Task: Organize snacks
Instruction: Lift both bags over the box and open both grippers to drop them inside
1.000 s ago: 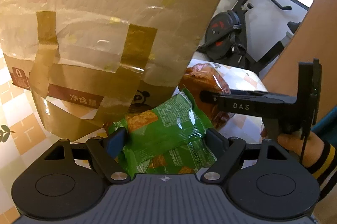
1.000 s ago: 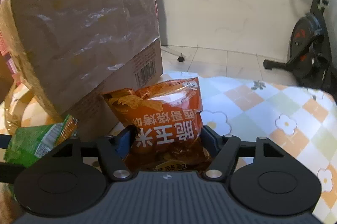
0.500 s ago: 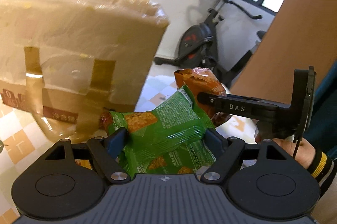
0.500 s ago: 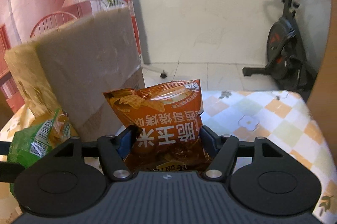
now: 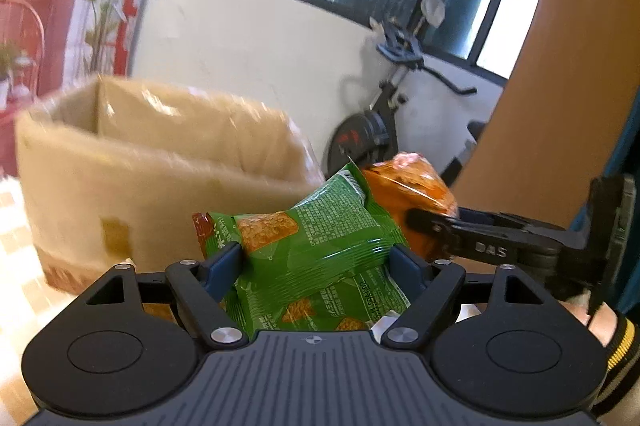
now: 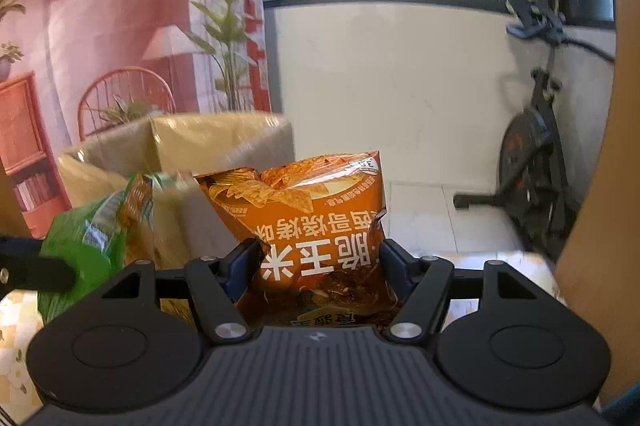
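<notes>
Fingers of the left gripper (image 5: 318,260) clamp a green snack bag (image 5: 316,258) at centre frame; the right gripper (image 6: 320,260) pinches an orange chip bag (image 6: 308,226). An open cardboard box (image 5: 132,161) sits at left behind both.

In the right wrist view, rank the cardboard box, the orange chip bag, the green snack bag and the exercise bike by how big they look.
1. cardboard box and orange chip bag: alike; the bag is nearer, so unsure
2. exercise bike
3. green snack bag, partly hidden
</notes>
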Demonstrator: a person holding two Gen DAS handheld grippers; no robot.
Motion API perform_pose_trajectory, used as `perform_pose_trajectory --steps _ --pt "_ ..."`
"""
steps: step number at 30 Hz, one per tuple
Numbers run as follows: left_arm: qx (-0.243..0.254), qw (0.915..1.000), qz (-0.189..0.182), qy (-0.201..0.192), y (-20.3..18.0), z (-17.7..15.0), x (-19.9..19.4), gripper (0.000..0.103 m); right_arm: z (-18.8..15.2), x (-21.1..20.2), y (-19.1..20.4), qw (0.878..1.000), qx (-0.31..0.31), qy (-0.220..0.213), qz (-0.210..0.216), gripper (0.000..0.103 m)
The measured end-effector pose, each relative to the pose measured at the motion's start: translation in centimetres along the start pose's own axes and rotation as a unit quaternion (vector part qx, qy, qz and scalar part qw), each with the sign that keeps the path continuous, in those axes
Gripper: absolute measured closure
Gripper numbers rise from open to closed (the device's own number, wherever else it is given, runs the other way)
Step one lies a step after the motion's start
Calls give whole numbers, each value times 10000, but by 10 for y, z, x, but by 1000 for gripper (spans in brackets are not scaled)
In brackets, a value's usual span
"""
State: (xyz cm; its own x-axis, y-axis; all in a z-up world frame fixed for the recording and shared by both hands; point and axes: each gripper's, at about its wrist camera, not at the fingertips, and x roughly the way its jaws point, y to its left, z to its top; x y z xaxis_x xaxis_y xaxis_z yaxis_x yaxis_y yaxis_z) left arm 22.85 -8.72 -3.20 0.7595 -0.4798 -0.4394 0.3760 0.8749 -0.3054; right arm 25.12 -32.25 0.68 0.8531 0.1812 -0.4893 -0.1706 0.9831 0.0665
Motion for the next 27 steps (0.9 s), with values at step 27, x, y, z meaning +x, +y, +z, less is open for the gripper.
perform_pose_trajectory --steps 27 --pt "55 9942 908 -572 107 143 27 21 110 91 105 9974 -51 -471 547 35"
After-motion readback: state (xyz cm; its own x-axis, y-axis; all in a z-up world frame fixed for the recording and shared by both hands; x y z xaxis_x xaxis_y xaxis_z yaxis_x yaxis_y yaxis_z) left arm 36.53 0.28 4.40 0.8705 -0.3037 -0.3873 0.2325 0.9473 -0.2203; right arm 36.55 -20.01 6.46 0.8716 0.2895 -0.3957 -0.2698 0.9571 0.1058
